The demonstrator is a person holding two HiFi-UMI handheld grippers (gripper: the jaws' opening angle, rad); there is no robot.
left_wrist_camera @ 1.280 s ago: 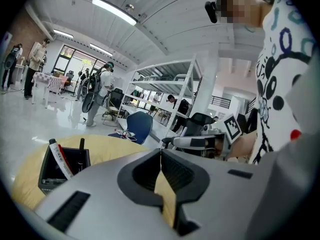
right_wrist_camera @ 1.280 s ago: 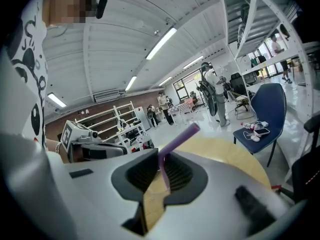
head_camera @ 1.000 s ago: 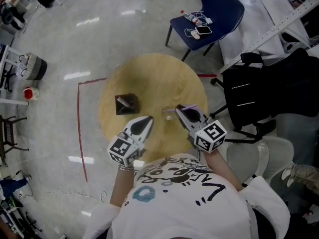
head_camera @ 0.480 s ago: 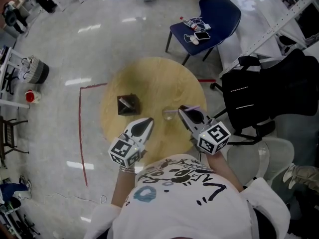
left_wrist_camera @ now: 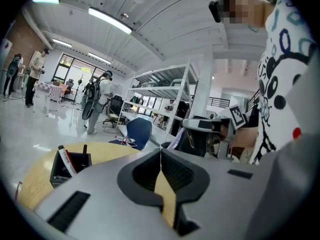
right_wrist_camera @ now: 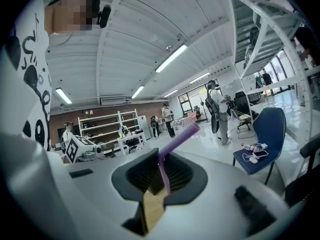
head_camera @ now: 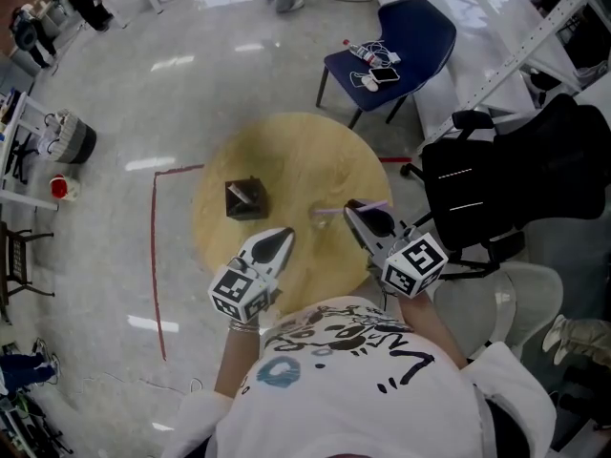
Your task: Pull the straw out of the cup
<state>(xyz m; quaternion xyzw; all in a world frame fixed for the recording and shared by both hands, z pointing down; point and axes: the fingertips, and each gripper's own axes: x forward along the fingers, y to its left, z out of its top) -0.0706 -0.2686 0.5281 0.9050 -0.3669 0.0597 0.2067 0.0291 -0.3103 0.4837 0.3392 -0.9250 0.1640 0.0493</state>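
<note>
Within right claw [right_wrist_camera: 160,165], purple straw [right_wrist_camera: 178,136] pinched

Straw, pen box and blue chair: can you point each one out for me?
straw [right_wrist_camera: 178,141], right gripper view, on its slanted purple upper part.
pen box [left_wrist_camera: 80,170], left gripper view, on its dark front wall.
blue chair [head_camera: 415,22], head view, on a bare part of its blue surface.

Bright, even indoor light comes from the ceiling strip lamps [right_wrist_camera: 171,58] — in my head view they glare as white streaks off the polished floor [head_camera: 124,113]. Both gripper views bow hard at the edges and go black in the corners — my left gripper [left_wrist_camera: 161,151] looks soft up close.
</note>
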